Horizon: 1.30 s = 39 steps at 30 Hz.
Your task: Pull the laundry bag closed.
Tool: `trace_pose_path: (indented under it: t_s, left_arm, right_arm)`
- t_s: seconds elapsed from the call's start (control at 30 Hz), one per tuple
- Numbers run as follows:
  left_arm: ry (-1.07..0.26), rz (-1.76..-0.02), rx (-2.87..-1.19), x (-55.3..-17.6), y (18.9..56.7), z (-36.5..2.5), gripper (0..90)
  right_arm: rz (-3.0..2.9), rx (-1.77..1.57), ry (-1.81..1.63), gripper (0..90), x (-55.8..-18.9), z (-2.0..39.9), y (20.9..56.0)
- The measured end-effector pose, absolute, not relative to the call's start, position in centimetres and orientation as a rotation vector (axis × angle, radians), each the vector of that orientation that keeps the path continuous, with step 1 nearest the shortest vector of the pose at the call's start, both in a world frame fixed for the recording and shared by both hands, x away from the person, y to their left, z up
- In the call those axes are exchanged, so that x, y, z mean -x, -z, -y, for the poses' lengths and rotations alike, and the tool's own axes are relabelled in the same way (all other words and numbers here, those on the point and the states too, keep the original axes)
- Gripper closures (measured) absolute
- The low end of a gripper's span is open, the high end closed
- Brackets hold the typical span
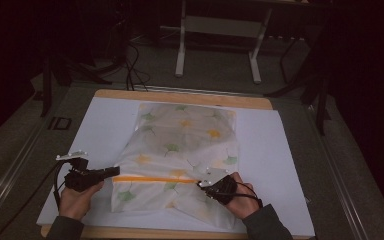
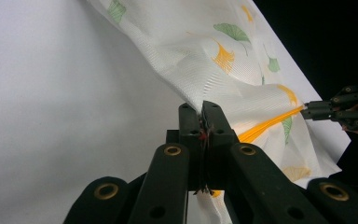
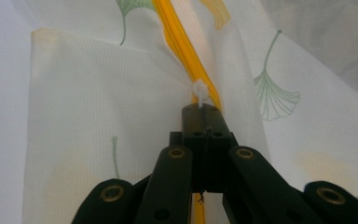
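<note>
White mesh bag [image 1: 180, 150] — orange zipper [image 1: 155, 179] between both grippers

White mesh bag [image 1: 180, 150], printed with green and yellow-orange ginkgo leaves. Bright orange zipper [image 1: 152, 179] across the near part, with a white pull [image 3: 199, 92] (small, pale against the orange). Black left gripper [image 1: 114, 171] and black right gripper [image 1: 201, 184], brass-coloured rivets on both. White sheet [image 1: 100, 135] over a light wooden table [image 1: 180, 96]. Grey floor [image 1: 215, 70] beyond.

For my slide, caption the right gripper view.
Right gripper pinching the white zipper pull on a leaf-print mesh bag.
</note>
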<state>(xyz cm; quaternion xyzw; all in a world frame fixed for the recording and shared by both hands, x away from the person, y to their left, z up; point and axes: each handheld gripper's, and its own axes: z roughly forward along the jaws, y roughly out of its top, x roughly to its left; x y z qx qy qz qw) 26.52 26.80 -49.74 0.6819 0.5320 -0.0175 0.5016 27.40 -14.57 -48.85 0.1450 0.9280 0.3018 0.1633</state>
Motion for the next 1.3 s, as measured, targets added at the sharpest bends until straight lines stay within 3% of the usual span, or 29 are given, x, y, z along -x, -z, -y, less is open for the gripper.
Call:
trace_pose_path:
  t_s: [1.3]
  left_arm:
    - [0.046,-1.297,-1.647,-26.6,50.0,-27.1,89.0]
  right_arm:
    - [-2.704,-0.494,-0.752,90.0,-26.2,20.0,49.3]
